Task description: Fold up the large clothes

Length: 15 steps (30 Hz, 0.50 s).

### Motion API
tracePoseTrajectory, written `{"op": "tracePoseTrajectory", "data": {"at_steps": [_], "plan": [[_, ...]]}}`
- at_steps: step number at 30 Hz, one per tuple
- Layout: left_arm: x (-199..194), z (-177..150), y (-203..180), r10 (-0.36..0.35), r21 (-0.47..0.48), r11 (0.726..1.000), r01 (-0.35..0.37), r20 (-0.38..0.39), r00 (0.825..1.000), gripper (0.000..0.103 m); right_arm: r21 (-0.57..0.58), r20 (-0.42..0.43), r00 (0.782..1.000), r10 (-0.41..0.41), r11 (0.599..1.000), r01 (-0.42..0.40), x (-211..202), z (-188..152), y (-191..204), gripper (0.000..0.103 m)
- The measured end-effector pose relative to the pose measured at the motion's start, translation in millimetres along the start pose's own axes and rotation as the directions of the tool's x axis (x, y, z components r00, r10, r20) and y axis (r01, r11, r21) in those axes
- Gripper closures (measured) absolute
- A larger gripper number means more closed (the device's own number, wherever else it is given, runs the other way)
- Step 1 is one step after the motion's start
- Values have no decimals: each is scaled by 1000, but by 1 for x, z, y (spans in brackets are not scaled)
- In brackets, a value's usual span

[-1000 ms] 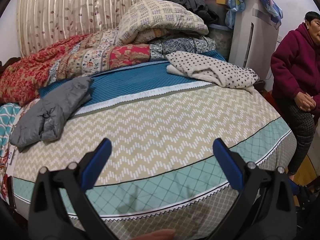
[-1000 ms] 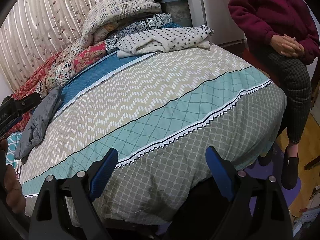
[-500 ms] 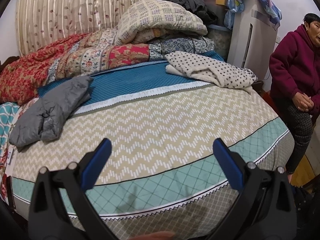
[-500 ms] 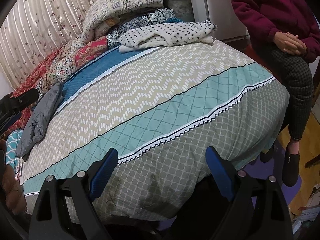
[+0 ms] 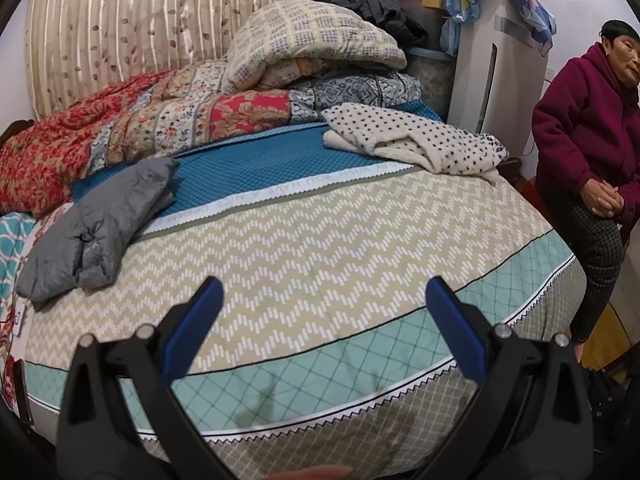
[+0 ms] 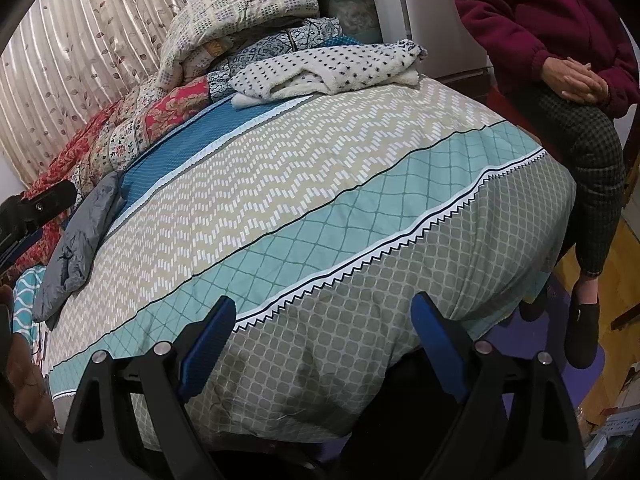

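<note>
1. The left gripper [image 5: 320,300] tilts down over the near edge of the bed [image 5: 360,360], its blue-padded jaws spread wide with only bedcover showing between them and nothing pinched.
2. The right gripper [image 6: 322,320] slants down at the bed's near corner, jaws likewise wide apart and gripping nothing; the grey lattice border of the cover hangs below them.
3. At the left edge of the right wrist view, a bare hand [image 6: 24,384] shows low down, with part of the other tool's black body above it.
4. A grey puffer jacket [image 5: 96,228], loosely folded, lies on the bed's left side, well apart from both grippers.
5. Farther back on the right, a white fleece garment with dark dots [image 5: 416,144] lies crumpled near the bed's far edge.
6. Behind these, folded quilts [image 5: 312,44] are stacked against a striped curtain [image 5: 140,20].
7. A seated person in a maroon fleece [image 5: 588,120] sits beside the bed on the right, hands clasped on the lap.
</note>
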<state>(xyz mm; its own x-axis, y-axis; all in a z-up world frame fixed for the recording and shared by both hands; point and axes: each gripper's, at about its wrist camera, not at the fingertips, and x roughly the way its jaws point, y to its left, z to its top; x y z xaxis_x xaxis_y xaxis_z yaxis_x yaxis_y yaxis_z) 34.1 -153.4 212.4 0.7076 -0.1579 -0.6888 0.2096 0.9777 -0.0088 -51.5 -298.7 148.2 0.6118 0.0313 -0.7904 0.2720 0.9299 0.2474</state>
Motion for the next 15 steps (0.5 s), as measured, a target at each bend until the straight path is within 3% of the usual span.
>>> {"op": "tracePoseTrajectory", "data": {"at_steps": [15], "plan": [[1,-4,-3,-3,10,1000,3,-7,1000,6,10,3,1000,8,1000,-8,-1,-1,-3,22]]}}
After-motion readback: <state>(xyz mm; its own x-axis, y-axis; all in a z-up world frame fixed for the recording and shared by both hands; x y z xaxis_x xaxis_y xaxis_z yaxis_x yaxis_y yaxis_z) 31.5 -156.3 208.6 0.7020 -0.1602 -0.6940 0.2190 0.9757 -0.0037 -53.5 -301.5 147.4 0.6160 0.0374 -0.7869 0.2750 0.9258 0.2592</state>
